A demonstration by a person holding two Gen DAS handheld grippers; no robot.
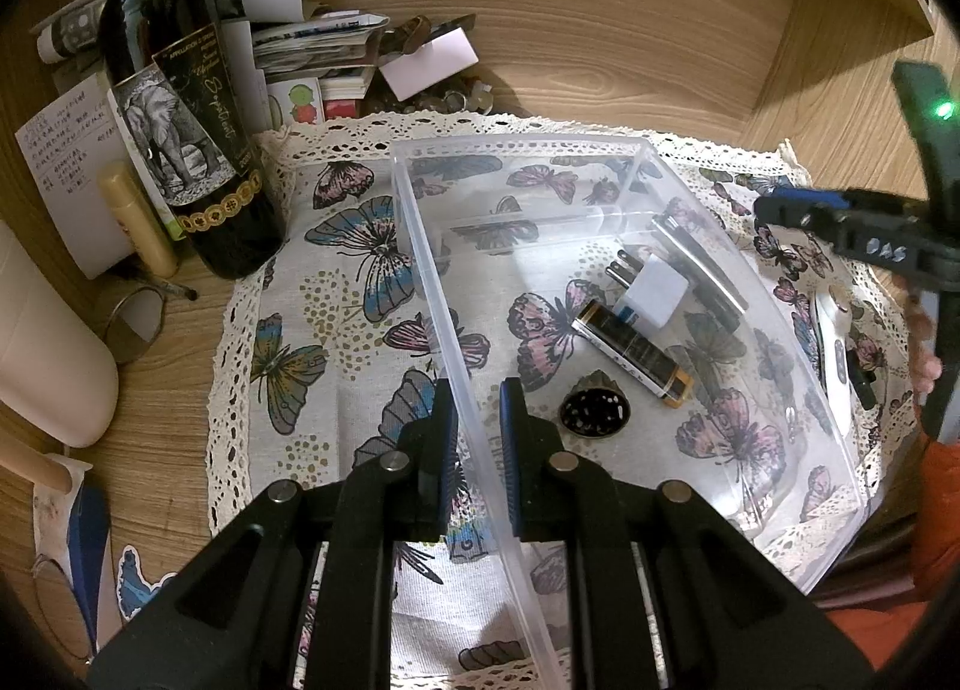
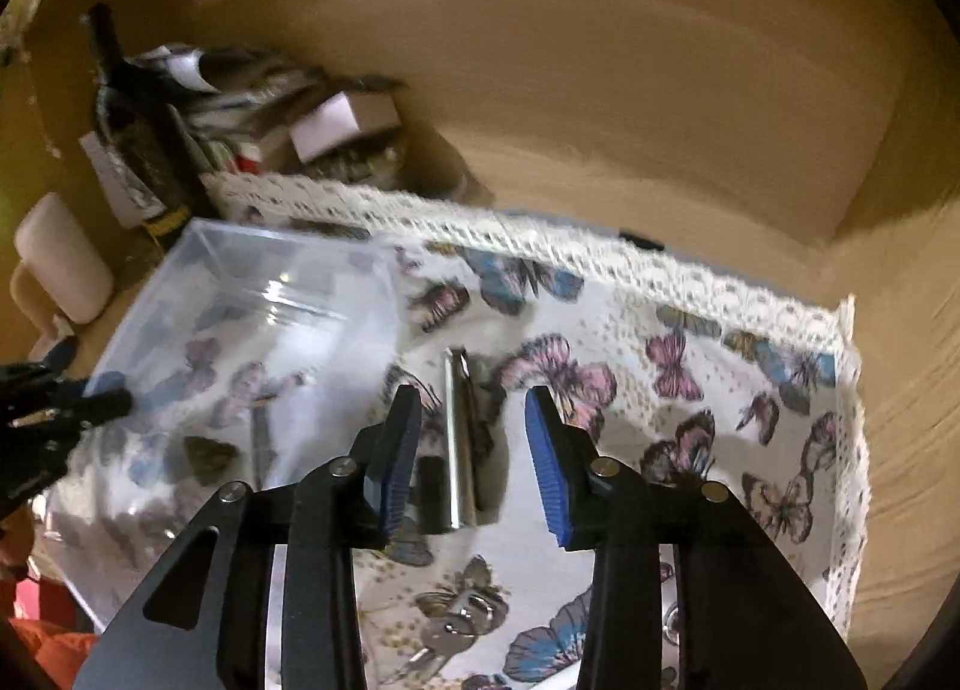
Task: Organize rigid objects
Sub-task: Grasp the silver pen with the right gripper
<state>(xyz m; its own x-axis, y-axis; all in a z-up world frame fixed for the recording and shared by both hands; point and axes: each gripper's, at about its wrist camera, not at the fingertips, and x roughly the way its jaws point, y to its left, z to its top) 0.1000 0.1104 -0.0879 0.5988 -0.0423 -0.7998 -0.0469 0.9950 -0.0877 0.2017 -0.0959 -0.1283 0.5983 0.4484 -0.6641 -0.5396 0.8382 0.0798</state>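
My left gripper [image 1: 478, 438] pinches the clear bin [image 1: 744, 294] wall; right gripper [image 2: 474, 450], part-open and empty, could knock the metal rod [image 2: 459, 432] rolling.

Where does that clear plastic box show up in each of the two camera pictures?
Left wrist view: clear plastic box fills centre and right; the left gripper clamps its near wall.
Right wrist view: the box sits left of centre, blurred.
Shared landmark: the dark wine bottle, upper left.

Read "APPELLATION" on the bottle [image 1: 180, 108] label and "DAS" on the right gripper [image 1: 882, 249] body.
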